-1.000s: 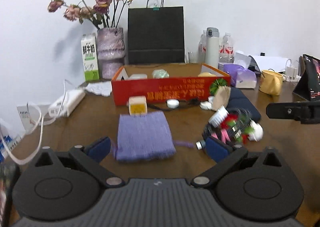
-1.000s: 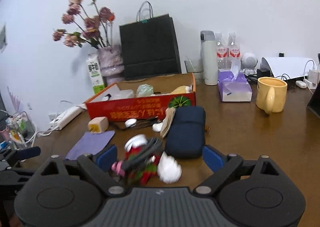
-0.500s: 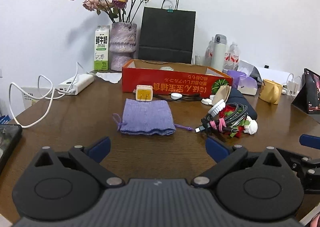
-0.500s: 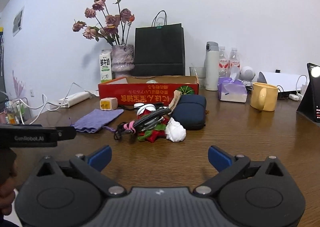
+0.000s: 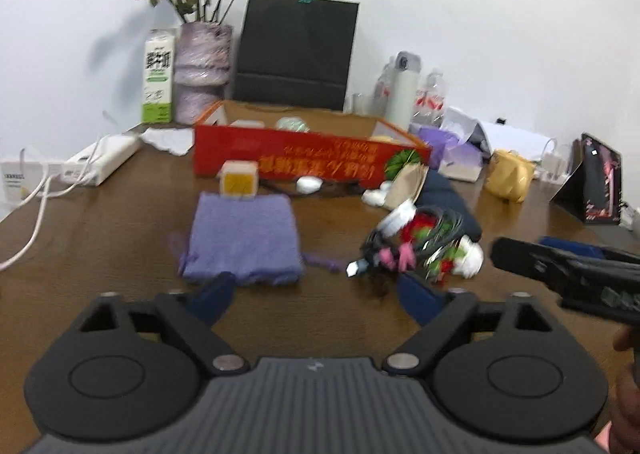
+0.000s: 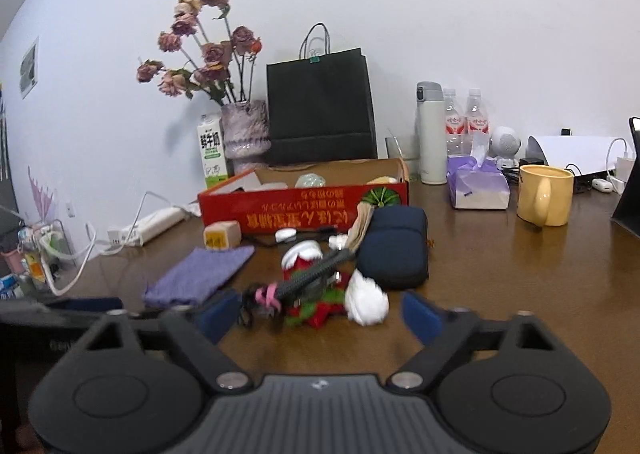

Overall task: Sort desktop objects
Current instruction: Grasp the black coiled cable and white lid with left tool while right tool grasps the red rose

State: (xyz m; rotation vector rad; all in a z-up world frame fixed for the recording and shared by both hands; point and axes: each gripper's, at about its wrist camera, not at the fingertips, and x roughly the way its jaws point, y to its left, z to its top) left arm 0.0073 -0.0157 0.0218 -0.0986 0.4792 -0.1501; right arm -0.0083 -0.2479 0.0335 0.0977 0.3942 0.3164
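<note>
Approach was the step in hand, by my reading; nothing had yet been lifted, and both your tools hung short of the clutter in front of the red box (image 6: 304, 210). Your left gripper (image 5: 316, 294) was closing with only bare table (image 5: 100, 238) between its pads, the purple pouch (image 5: 244, 238) lying just beyond its left pad; so it gripped nothing. Your right gripper (image 6: 316, 314) was closing too; the tangled cable (image 6: 308, 282), lying on the red-and-green tinsel (image 6: 316, 310) with the white wad (image 6: 366, 300) beside it, sat between and just ahead of its pads, and I could not tell whether a pad touched it; I judged it still loose.

Relative to the box: the pouch lay in front of its left half, with the yellow cube (image 5: 239, 184) between pouch and box wall; the cable heap lay in front of its right half; the navy case (image 6: 394, 252) sat by its right corner; small white pieces lay close along its front wall.

Your next move, I judged, called for one target per hand; the pouch was flat and limp, so you needed to pinch an edge; the cable was snarled in the tinsel and could drag it along.
</note>
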